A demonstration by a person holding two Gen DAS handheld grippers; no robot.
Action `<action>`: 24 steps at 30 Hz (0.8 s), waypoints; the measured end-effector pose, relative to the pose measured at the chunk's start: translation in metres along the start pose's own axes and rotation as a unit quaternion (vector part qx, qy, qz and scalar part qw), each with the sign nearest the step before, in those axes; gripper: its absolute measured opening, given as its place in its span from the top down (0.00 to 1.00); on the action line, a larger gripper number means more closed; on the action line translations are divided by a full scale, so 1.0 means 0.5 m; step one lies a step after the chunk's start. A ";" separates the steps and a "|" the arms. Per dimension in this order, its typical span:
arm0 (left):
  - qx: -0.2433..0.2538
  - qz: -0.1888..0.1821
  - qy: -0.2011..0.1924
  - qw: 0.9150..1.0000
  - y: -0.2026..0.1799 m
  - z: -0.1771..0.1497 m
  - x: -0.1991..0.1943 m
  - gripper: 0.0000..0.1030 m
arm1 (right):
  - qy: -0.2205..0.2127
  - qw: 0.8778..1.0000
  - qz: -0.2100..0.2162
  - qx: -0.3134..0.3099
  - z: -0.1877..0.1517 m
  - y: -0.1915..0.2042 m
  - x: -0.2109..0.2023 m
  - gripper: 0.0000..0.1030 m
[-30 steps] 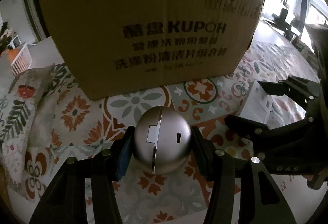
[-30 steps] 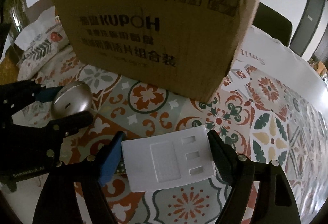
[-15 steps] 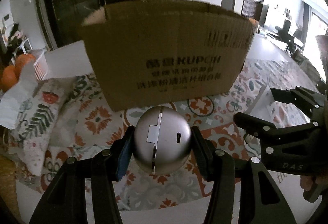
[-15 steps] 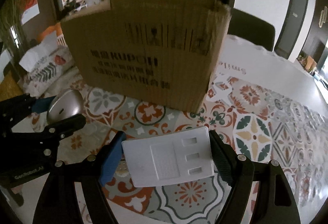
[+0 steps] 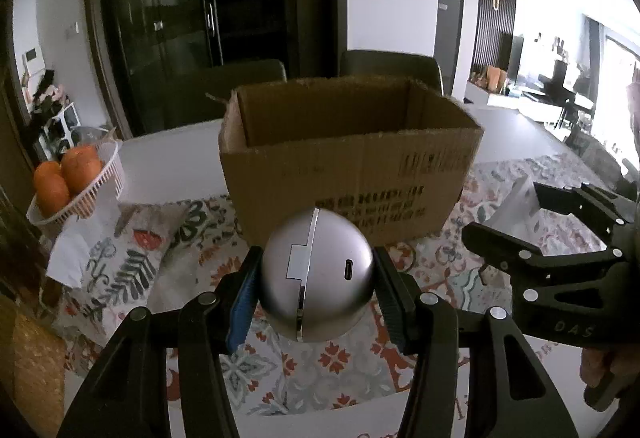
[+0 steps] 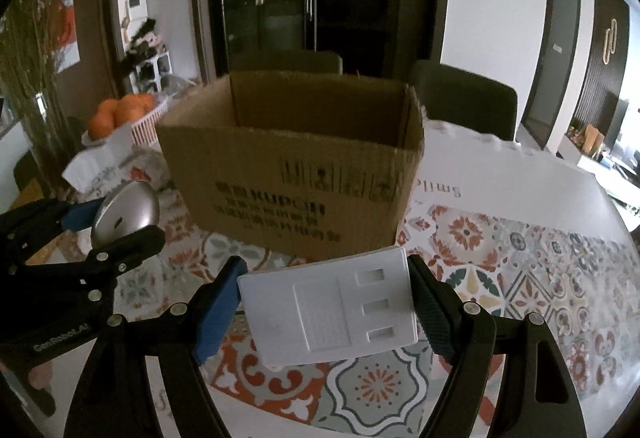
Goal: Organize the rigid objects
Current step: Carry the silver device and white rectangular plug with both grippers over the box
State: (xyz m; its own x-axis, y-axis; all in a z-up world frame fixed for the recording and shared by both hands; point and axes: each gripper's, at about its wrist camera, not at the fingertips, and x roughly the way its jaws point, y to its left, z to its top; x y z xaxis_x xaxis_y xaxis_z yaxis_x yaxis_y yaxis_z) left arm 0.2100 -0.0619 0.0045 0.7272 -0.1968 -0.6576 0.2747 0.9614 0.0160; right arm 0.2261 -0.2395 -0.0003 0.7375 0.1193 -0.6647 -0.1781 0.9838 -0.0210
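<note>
Both claws have been raised until the open top of the cardboard box (image 5: 352, 157) is seen at twelve o'clock, the left gripper (image 5: 316, 278) clamped on the silver ball (image 5: 316, 274), the right gripper (image 6: 326, 306) on the white plate (image 6: 328, 306), equally near.

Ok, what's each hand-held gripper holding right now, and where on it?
Left hand-held gripper: silver ball-shaped device, pinched across its round sides. Right hand-held gripper: flat white plastic piece, clamped by its short edges.

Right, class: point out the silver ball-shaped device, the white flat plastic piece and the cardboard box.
silver ball-shaped device (image 5: 320, 274): left wrist view, its rounded front face.
white flat plastic piece (image 6: 328, 302): right wrist view, its ribbed centre panel.
cardboard box (image 6: 296, 173): right wrist view, its printed front wall.
</note>
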 end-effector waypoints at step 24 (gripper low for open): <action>-0.009 0.010 -0.062 0.998 0.027 0.157 -0.047 0.48 | -0.097 0.994 -0.005 0.043 0.136 -0.016 -0.066 0.22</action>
State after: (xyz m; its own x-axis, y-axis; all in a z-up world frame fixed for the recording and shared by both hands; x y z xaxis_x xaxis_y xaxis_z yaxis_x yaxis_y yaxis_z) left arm 0.2462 -0.0595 0.0792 0.8044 -0.1991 -0.5597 0.2489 0.9684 0.0132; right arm 0.2474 -0.2423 0.0725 0.8523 0.1245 -0.5081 -0.1198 0.9919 0.0420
